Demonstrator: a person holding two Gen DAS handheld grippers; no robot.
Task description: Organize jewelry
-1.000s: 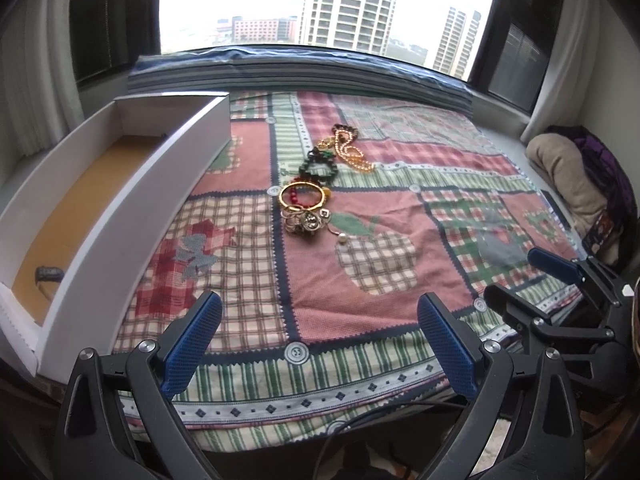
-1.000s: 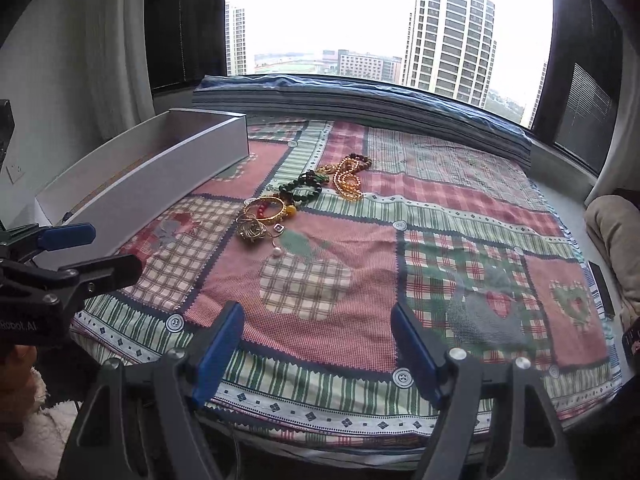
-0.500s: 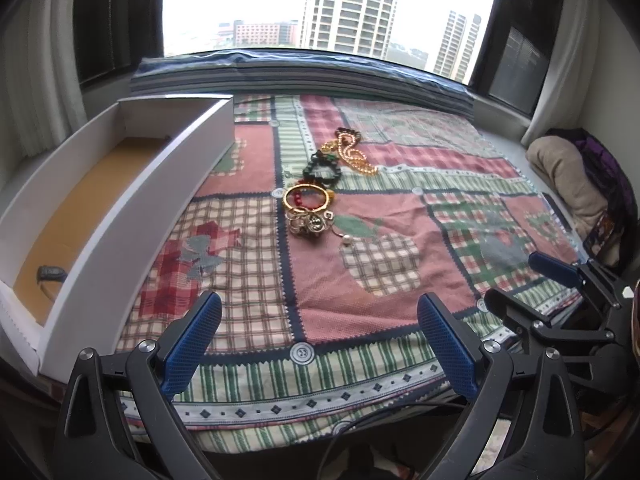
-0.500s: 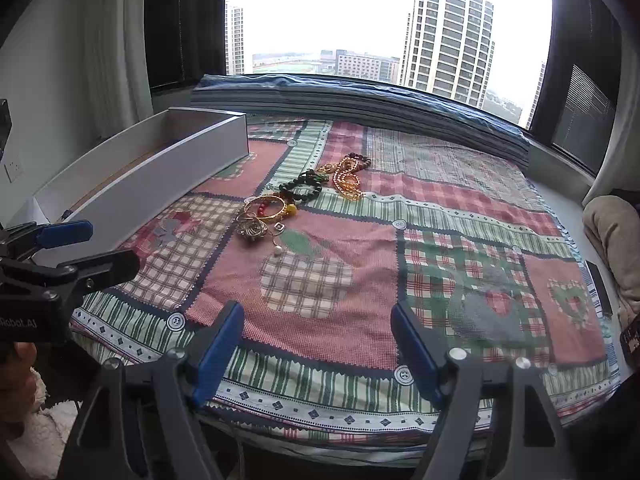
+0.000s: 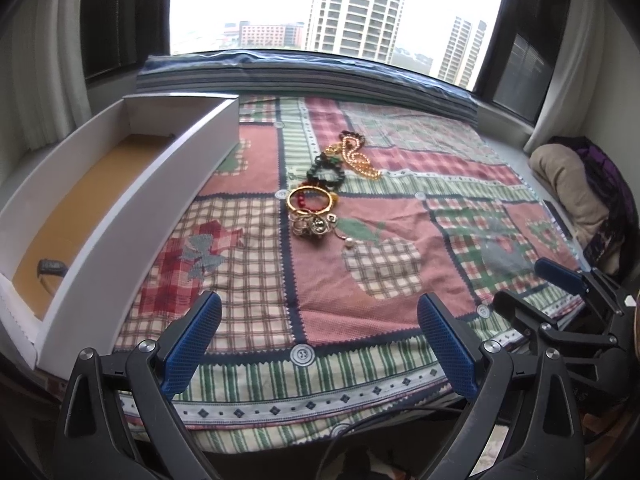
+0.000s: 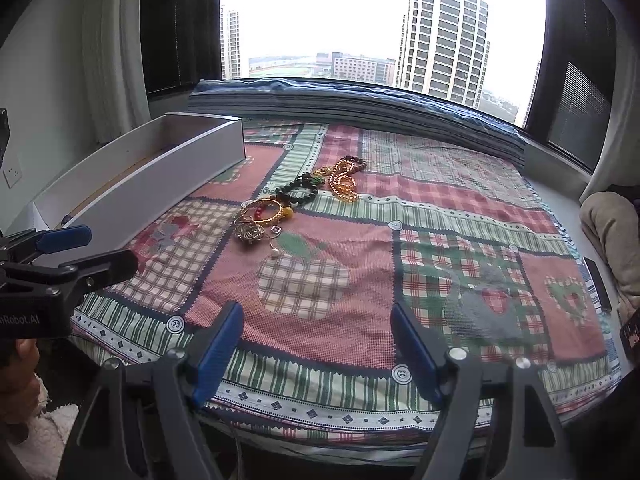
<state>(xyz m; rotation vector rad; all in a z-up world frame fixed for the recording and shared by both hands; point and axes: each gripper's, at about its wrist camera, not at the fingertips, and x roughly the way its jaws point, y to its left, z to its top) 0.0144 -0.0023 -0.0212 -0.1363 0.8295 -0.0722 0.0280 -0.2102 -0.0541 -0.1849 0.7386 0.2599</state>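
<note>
A pile of jewelry lies mid-cloth: a gold bangle (image 5: pixel 309 201) (image 6: pixel 262 209), silver rings and charms (image 5: pixel 314 226) (image 6: pixel 249 233), a dark green bead bracelet (image 5: pixel 326 172) (image 6: pixel 298 192) and a gold bead necklace (image 5: pixel 358 158) (image 6: pixel 340 180). A long white box (image 5: pixel 132 216) (image 6: pixel 160 184) with a tan floor lies left of it; a small dark item (image 5: pixel 50 267) rests at its near end. My left gripper (image 5: pixel 320 334) and right gripper (image 6: pixel 318 340) both stand open over the cloth's near edge, well short of the jewelry, with nothing between the fingers.
A patchwork cloth (image 5: pixel 400 280) (image 6: pixel 460 240) covers the surface below a wide window. Folded blue fabric (image 6: pixel 360 100) lines the sill. A beige cushion (image 5: pixel 568 184) and purple cloth sit at the right. A person's hand (image 6: pixel 18 368) holds the left gripper.
</note>
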